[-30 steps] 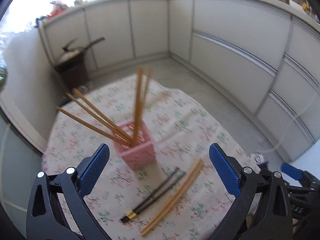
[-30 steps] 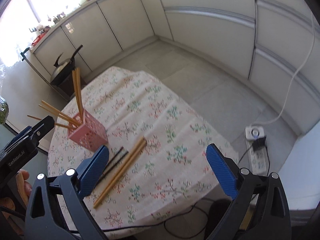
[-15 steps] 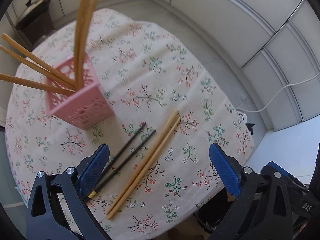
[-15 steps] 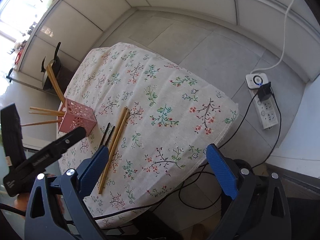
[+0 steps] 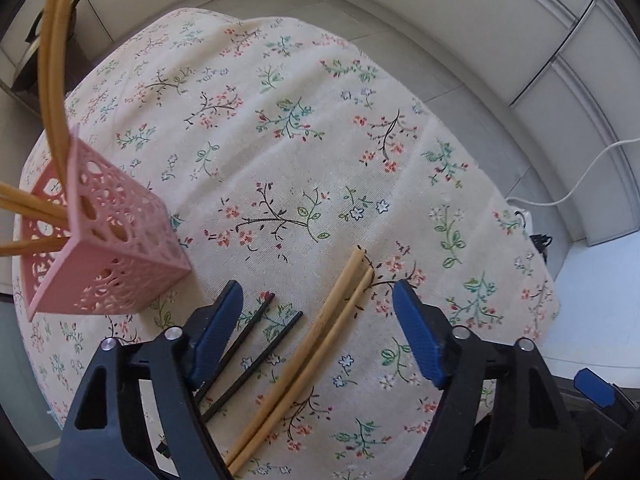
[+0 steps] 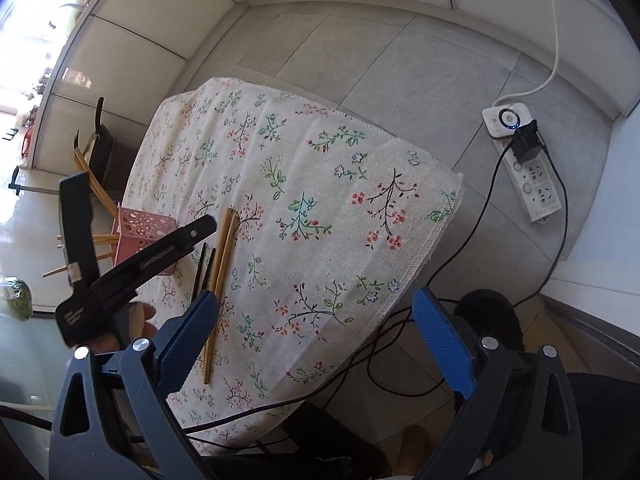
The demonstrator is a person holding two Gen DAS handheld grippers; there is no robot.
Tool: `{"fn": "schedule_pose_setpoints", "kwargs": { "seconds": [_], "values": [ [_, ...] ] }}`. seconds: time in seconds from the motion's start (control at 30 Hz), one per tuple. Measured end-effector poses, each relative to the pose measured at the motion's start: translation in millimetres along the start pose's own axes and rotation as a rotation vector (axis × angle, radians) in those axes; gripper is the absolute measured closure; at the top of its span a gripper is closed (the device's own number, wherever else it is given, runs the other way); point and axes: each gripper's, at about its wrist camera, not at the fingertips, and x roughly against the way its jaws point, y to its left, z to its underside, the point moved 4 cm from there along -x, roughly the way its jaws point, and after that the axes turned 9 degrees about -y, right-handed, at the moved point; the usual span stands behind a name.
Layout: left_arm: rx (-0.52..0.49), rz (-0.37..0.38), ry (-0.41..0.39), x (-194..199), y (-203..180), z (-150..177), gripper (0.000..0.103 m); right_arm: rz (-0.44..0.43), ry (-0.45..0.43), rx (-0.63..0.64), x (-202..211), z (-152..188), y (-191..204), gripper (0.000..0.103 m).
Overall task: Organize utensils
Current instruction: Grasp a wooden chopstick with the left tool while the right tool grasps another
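Tablecloth [image 5: 320,128] nearer; left tongs [image 5: 316,312] narrower, empty.

light: bright daylight, strongest from window [image 6: 36,20] upper left of pink holder [image 6: 146,236] | glare: window blown out white | shadows: soft, short beside holder | blur: slight near chopsticks [image 5: 52,60] | distortion: strong fisheye bending, dark vignette corners
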Motion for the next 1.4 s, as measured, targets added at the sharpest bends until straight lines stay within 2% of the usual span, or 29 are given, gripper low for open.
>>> {"fn": "schedule_pose_setpoints", "kwargs": {
  "seconds": [0.23, 0.4, 0.5, 0.57, 0.67, 0.8, 0.93, 1.1, 1.4],
  "values": [
    [-0.012, -0.024, 0.007, -11.7, 4.0, -4.8, 0.048, -0.017, 0.032, -0.003, -6.0, 2.8, 2.5, 0.008],
    [-0.037, -0.041, 0.025, -22.1, 3.0, -6.1, 0.054, -0.023, 0.052, -0.032, -9.2, 3.6, -0.9, 0.008],
    [-0.05, -0.046, 0.025, -25.6, 2.0, -7.1, 0.063, -0.021, 0.05, -0.033, -9.0, 2.8, -1.1, 0.008],
    [-0.063, -0.05, 0.027, -27.0, -0.3, -7.3, 0.076, -0.022, 0.049, -0.032, -9.0, 2.9, -0.9, 0.008],
    [-0.088, -0.045, 0.04, -31.8, -7.8, -6.4, 0.083, -0.02, 0.053, -0.034, -9.9, 3.4, -1.6, 0.008],
    [-0.104, -0.039, 0.044, -34.4, -12.2, -4.2, 0.088, -0.017, 0.055, -0.031, -10.7, 3.1, -1.6, 0.008],
    [-0.082, 0.002, 0.033, -34.6, -7.0, -4.4, 0.091, -0.011, 0.058, -0.024, -12.9, 4.0, -0.9, 0.008],
    [-0.081, 0.003, -0.041, -21.8, 2.4, 0.2, 0.093, 0.003, 0.062, -0.015, -16.8, 3.9, -0.5, 0.008],
    [-0.063, 0.022, -0.217, 63.6, 12.0, 16.0, 0.096, 0.016, 0.056, -0.031, -22.3, 3.2, 1.5, 0.008]
  ]
}}
